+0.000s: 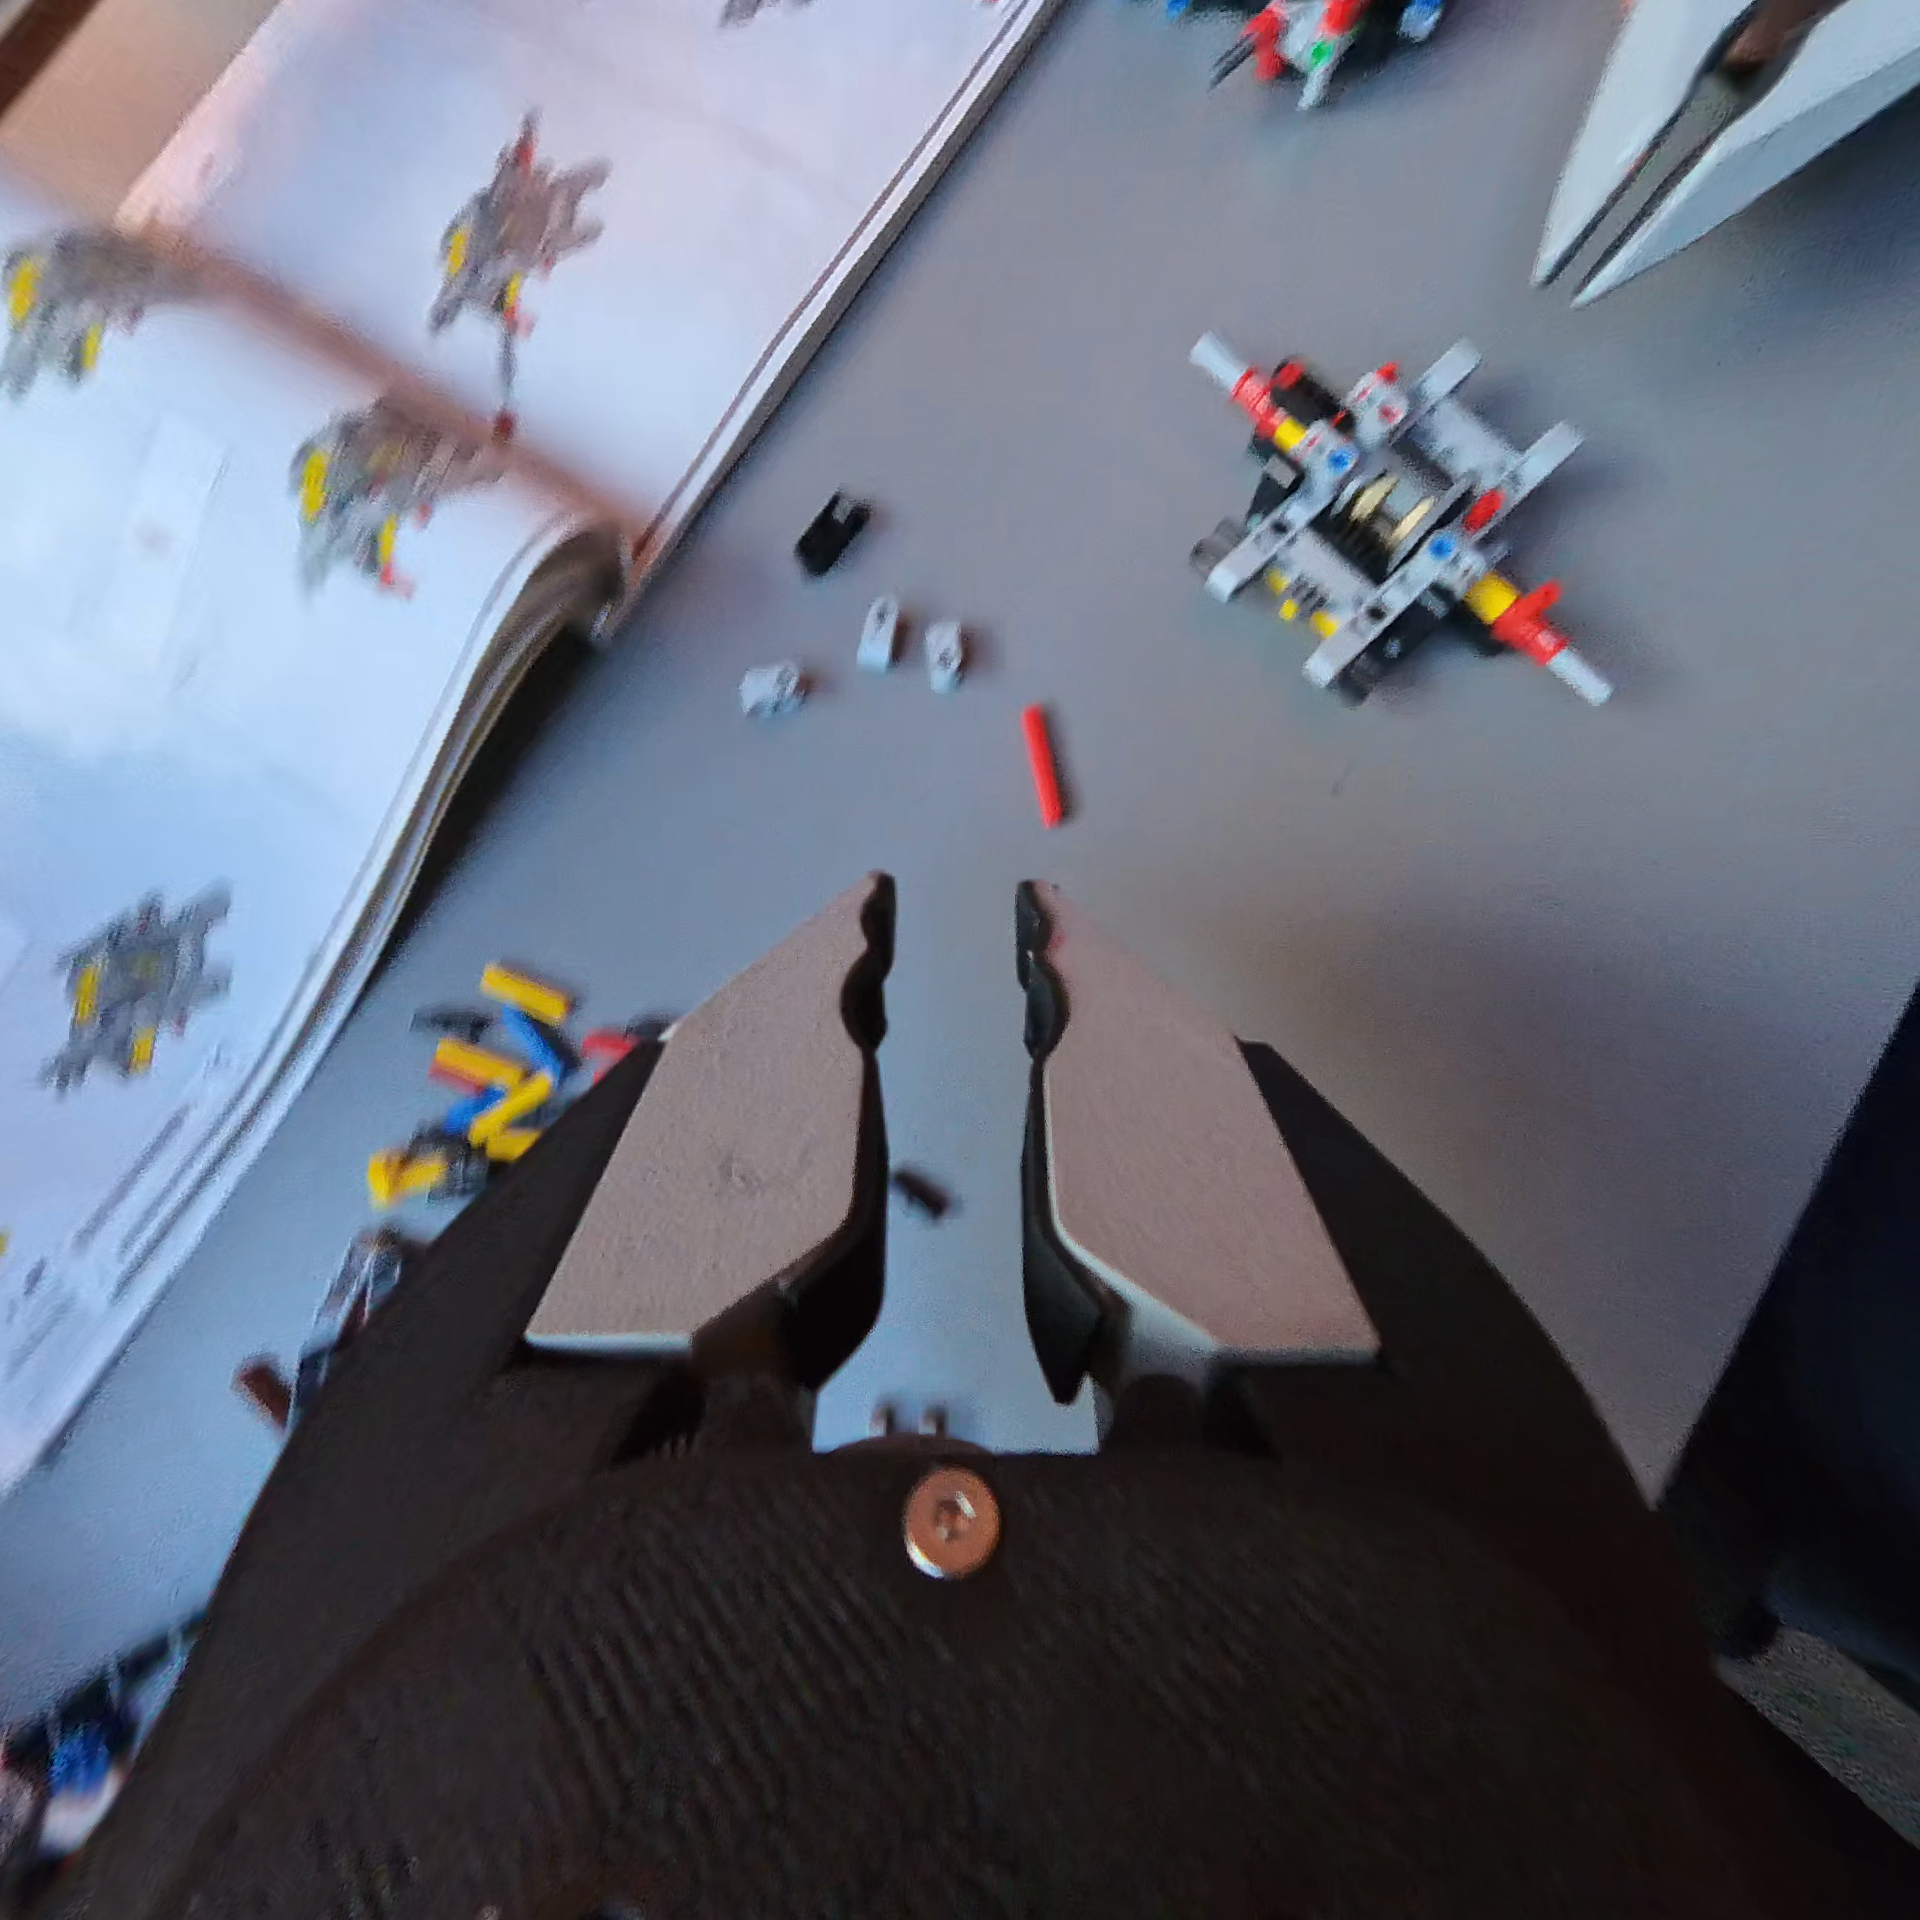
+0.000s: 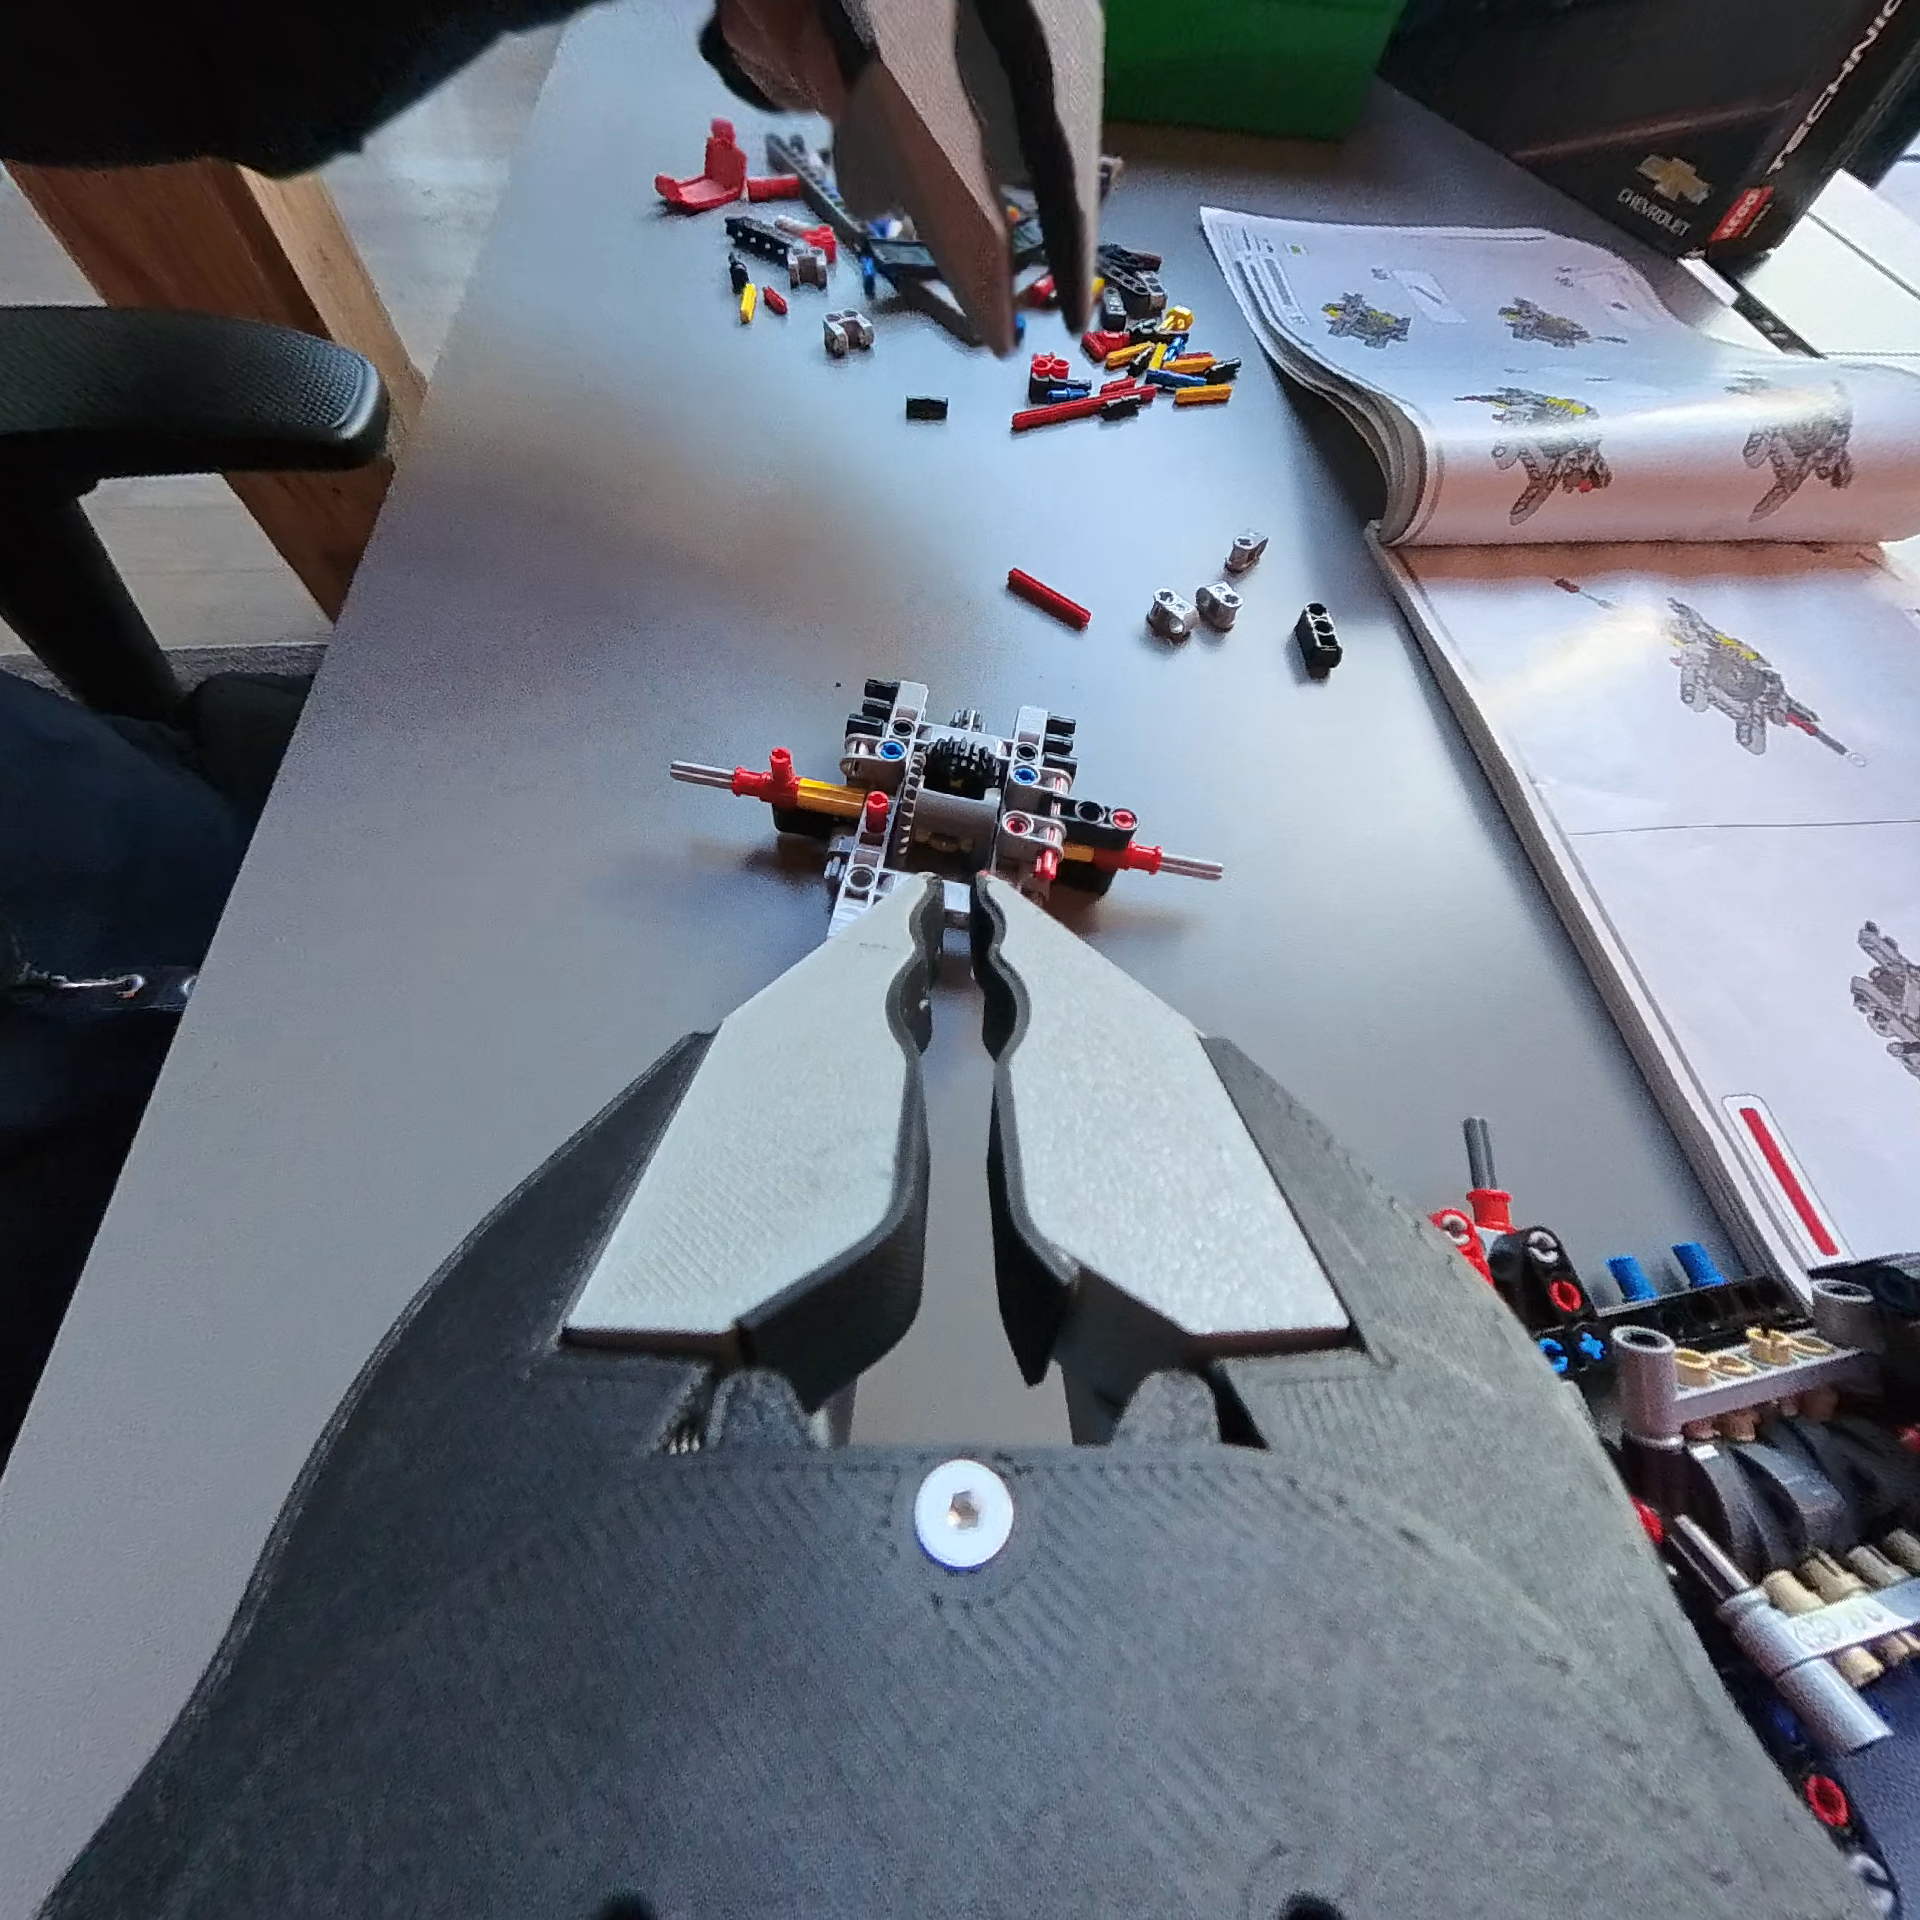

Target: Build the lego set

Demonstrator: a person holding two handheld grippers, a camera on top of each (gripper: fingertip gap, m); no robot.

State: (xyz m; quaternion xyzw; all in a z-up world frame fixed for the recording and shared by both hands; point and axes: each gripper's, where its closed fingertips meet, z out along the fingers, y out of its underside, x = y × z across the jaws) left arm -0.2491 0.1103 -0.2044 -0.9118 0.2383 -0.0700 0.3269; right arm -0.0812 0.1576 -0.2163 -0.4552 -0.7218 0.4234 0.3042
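Note:
My left gripper (image 1: 956, 894) is open and empty above the grey table (image 1: 1351, 935). A red axle (image 1: 1042, 764) lies just ahead of its tips, with three small grey connectors (image 1: 878, 634) and a black piece (image 1: 831, 532) beyond it. The view is blurred. This gripper also shows at the far end of the right wrist view (image 2: 1039, 335). My right gripper (image 2: 954, 896) has its jaws drawn nearly together, at the near edge of a grey, black, red and yellow brick assembly (image 2: 956, 790). A grey part of the assembly shows in the slit. In the left wrist view its tips (image 1: 1558, 289) stand apart from the assembly (image 1: 1382, 520).
An open instruction booklet (image 2: 1662, 727) lies along one side of the table. A pile of loose coloured pieces (image 2: 1122, 364) lies at the far end. A larger brick build (image 2: 1714, 1382) sits by my right gripper. A black box (image 2: 1714, 125) and a chair armrest (image 2: 177, 384) flank the table. The left gripper's tips are roughly 20 cm from the right gripper's. To reach the red axle (image 1: 1042, 764) in a straight line is about 6 cm for my left fingers, about 15 cm for my right.

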